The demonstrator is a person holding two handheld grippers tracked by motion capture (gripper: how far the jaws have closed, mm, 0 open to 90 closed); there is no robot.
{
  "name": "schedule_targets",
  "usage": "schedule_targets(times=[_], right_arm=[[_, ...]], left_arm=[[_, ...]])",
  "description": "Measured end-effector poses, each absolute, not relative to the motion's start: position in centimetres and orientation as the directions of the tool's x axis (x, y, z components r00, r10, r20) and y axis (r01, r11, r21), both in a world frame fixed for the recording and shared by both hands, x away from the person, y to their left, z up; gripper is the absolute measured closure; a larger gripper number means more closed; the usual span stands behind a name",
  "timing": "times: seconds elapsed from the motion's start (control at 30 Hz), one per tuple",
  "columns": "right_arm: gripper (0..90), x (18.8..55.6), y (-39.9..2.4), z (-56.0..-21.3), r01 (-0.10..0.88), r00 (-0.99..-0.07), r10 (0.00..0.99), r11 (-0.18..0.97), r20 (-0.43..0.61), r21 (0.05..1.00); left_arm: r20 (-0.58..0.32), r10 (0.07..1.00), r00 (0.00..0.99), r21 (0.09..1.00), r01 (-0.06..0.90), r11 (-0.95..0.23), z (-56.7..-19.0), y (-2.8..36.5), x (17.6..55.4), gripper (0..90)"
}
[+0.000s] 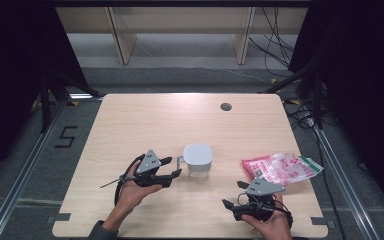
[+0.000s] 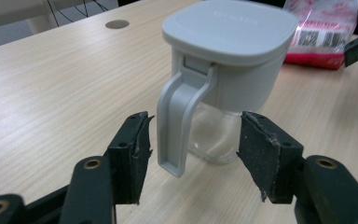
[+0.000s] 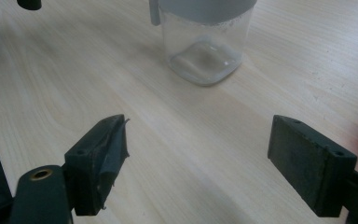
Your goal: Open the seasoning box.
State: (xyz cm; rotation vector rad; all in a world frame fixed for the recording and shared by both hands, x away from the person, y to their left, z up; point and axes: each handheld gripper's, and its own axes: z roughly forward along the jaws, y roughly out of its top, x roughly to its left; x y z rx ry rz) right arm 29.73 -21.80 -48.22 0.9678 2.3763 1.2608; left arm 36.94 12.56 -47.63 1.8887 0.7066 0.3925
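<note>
Left tool (image 1: 171,167) by the jar (image 1: 198,160) handle — pink packet (image 1: 280,168) well right.

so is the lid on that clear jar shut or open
Shut: the grey lid sits flat and level on the clear jar, with no gap showing around its rim.

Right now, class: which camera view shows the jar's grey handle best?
The left gripper view: the handle stands close and whole between the open left tool. The high view shows it small; the right gripper view catches just a stub.
</note>
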Motion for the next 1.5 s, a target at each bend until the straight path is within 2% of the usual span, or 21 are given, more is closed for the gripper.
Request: schedule_targets(times=[0.03,0.13,0.23,0.3,0.37,0.4,0.47,0.6,0.77,0.83,0.9,1.13,1.5], right_arm=[[23.7,29.8,-21.7,-48.2,0.402,-0.742,0.669,0.408,0.031,0.820],[22.3,29.5,-21.5,-48.1,0.431,-0.735,0.675,0.403,0.055,0.808],[21.8,29.7,-21.7,-48.2,0.402,-0.735,0.677,0.405,0.026,0.821],[20.5,29.8,-21.8,-48.2,0.423,-0.731,0.681,0.402,0.044,0.812],[18.6,29.7,-21.7,-48.2,0.440,-0.723,0.689,0.390,0.061,0.809],[18.6,29.7,-21.7,-48.2,0.440,-0.723,0.689,0.390,0.061,0.809],[17.4,29.9,-21.9,-48.2,0.420,-0.715,0.699,0.387,0.036,0.821],[17.0,29.8,-21.8,-48.2,0.446,-0.693,0.719,0.365,0.057,0.817],[19.0,30.0,-21.9,-48.2,0.420,-0.703,0.711,0.382,0.028,0.823],[19.9,30.1,-22.0,-48.2,0.414,-0.702,0.712,0.384,0.021,0.825],[20.4,30.1,-22.0,-48.2,0.415,-0.701,0.712,0.384,0.022,0.825],[21.5,30.2,-22.1,-48.2,0.408,-0.699,0.715,0.372,0.023,0.834],[22.4,30.4,-22.1,-48.1,0.392,-0.705,0.709,0.382,0.007,0.837]], left_arm=[[-0.042,0.629,0.776,0.915,0.283,-0.288,-47.4,12.7,36.8,45.9],[-0.035,0.625,0.780,0.920,0.269,-0.284,-47.1,12.9,36.7,49.6],[-0.031,0.632,0.774,0.929,0.255,-0.267,-46.7,13.0,36.5,58.9],[0.002,0.639,0.769,0.935,0.226,-0.274,-46.4,13.0,36.4,71.1],[0.006,0.636,0.771,0.938,0.216,-0.271,-46.4,13.0,36.5,77.6],[-0.001,0.641,0.768,0.938,0.223,-0.265,-46.3,13.0,36.4,77.6],[0.006,0.640,0.768,0.939,0.216,-0.268,-46.2,12.8,36.5,84.4],[0.011,0.637,0.771,0.944,0.202,-0.261,-46.0,12.2,36.6,87.3],[0.019,0.639,0.769,0.946,0.194,-0.261,-45.4,11.9,36.7,88.9],[-0.038,0.637,0.770,0.948,0.230,-0.221,-45.3,11.7,36.9,89.0],[-0.042,0.637,0.770,0.948,0.232,-0.219,-45.1,11.6,37.0,89.0],[-0.016,0.641,0.768,0.948,0.215,-0.234,-44.4,11.3,37.4,89.0],[-0.023,0.637,0.771,0.952,0.212,-0.222,-44.3,10.3,38.5,89.1]])
